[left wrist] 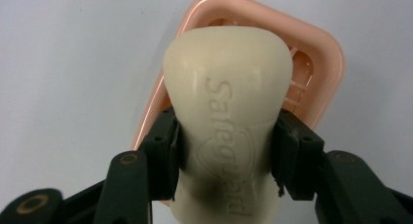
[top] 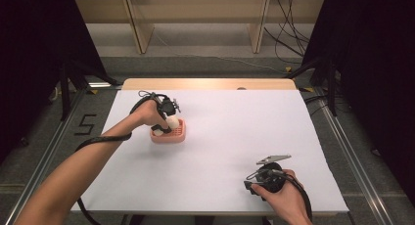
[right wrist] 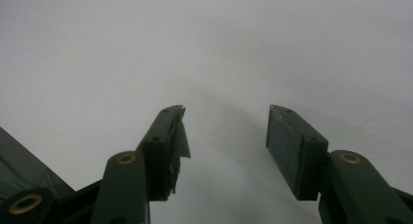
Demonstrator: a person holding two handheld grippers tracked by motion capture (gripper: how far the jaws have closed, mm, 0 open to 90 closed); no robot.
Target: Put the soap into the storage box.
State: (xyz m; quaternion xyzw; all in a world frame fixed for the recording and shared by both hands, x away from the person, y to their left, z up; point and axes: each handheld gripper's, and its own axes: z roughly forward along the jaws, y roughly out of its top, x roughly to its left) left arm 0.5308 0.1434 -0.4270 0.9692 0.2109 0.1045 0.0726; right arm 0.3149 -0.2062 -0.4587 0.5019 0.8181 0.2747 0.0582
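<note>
soap (left wrist: 226, 117), a cream bar, waisted and smooth with a brand name pressed into its face, sits clamped at its narrow middle between the pads of the left gripper (left wrist: 226, 158), held over the dish (left wrist: 325, 73). step in hand looks like setting the bar into the dish, or lifting it out; i cannot tell which. placing it would call for lowering it flat onto the ribs before loosening. dish is glossy pink plastic, rounded corners, slotted floor. near the table's (top: 220, 137) front edge the right gripper (right wrist: 226, 151) rests, jaws wide, nothing between. white matte sheet covers the table.
</note>
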